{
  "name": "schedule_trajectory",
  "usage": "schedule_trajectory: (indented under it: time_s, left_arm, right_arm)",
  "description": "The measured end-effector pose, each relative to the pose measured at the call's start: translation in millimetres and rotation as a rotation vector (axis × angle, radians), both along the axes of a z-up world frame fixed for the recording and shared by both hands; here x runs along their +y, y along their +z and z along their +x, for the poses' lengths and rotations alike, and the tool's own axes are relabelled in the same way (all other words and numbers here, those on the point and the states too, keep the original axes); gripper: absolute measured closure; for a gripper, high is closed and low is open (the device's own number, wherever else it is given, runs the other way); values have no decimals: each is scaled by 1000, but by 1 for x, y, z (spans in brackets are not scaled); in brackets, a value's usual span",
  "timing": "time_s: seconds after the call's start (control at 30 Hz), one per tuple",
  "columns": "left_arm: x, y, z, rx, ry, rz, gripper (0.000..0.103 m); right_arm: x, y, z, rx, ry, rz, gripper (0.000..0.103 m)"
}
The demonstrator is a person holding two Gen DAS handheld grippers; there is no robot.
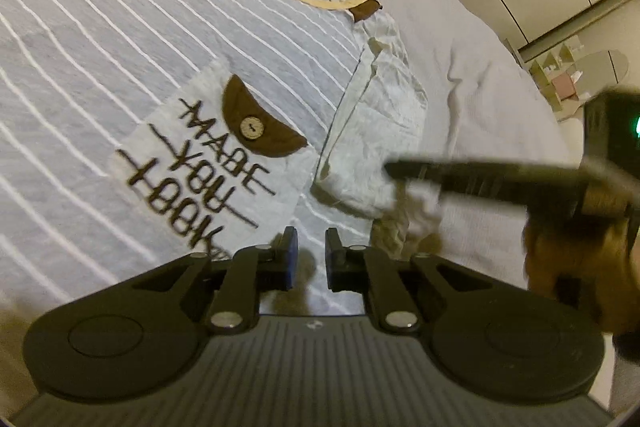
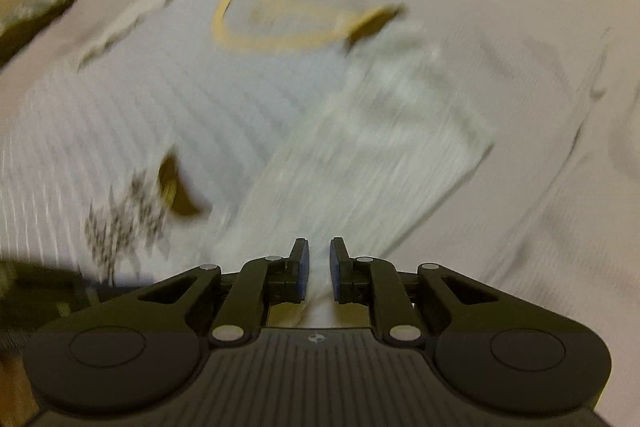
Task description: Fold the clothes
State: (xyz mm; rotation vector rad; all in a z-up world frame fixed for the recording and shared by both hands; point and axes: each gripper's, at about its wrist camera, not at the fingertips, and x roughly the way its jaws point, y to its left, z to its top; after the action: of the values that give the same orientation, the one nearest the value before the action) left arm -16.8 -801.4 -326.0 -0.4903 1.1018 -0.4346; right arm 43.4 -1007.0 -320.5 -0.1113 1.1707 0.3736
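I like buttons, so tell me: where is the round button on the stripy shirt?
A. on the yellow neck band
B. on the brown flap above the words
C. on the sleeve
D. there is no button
B: in the left wrist view the pale round button sits in the middle of the brown flap at the top of the lettered pocket patch on the striped shirt.

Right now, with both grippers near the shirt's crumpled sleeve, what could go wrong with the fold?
1. The cream sleeve lies bunched and wrinkled; folding it as is would likely trap creases.
2. The right gripper view is heavily motion-blurred, suggesting fast travel, so its slightly parted jaws might miss the sleeve edge or also pinch the bedsheet.
3. The left gripper hovers over the striped shirt hem near the right gripper; they could collide.
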Motion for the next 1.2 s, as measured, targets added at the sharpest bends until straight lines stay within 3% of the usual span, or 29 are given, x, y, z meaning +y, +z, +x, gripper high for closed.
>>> schedule_trajectory:
  time_s: [0.3,0.47,0.6,0.73,1.03,1.2]
  left_arm:
    - [39,24,-51,-58,-47,175,92]
    - [65,39,-89,-89,-148,303,87]
    - [93,50,-120,-101,-218,393,82]
    - [123,60,-150,-113,-232,466,76]
    - [176,84,-230,-152,-130,618,60]
    - [196,107,-284,-231,-204,761,40]
  right_arm:
    - [10,5,-71,88,-87,-19,85]
    - [19,31,-135,134,-173,6,74]
    - [47,44,-183,170,-172,41,73]
    - [78,57,-221,171,-122,42,73]
    - [117,87,-276,73,7,50,69]
    - [121,97,-306,38,-6,58,67]
